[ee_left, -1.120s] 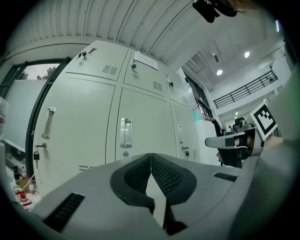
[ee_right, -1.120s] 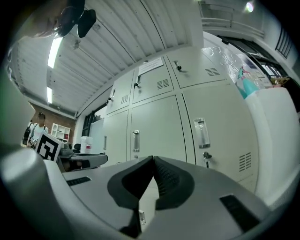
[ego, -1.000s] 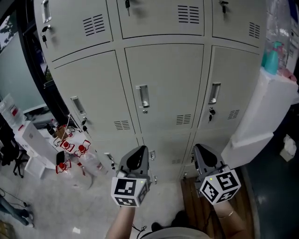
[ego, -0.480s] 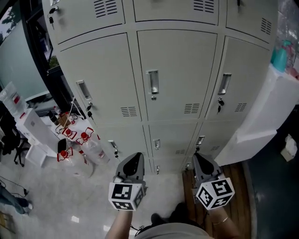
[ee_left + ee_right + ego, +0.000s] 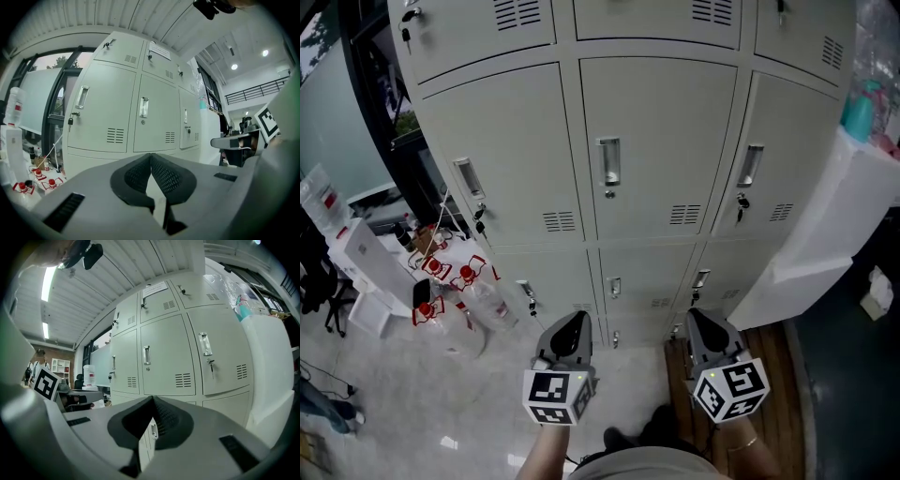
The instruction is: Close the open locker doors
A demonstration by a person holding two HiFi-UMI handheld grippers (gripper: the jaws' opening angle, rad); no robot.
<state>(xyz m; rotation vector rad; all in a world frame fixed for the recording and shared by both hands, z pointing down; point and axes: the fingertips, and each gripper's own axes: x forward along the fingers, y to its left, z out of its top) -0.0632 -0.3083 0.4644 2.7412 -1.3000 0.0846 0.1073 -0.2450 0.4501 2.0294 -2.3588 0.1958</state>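
Two grippers hang low before a bank of lockers, both below its middle door. The left gripper has its jaws clenched tip to tip on nothing, and its black pads show a fine diamond mesh. The right gripper, just beside it, is likewise clenched and empty. Each carries a marker cube printed with black-and-white squares.

The locker doors are flat rectangles of pale grey painted sheet metal, and every one in view sits flush in its frame. The middle door bears a recessed chrome handle with a round lock under it, and a block of louvre slots at its lower right. Left of the middle door, keys dangle from the neighbouring lock.

Above the middle door, a white paper label is stuck on an upper door, its print too small to read. Down and left of the middle door, clear plastic bottles with red-and-white labels stand on the glossy pale floor; their writing cannot be read either. Right of the middle door stands a white boxy cabinet with a teal bottle on top.
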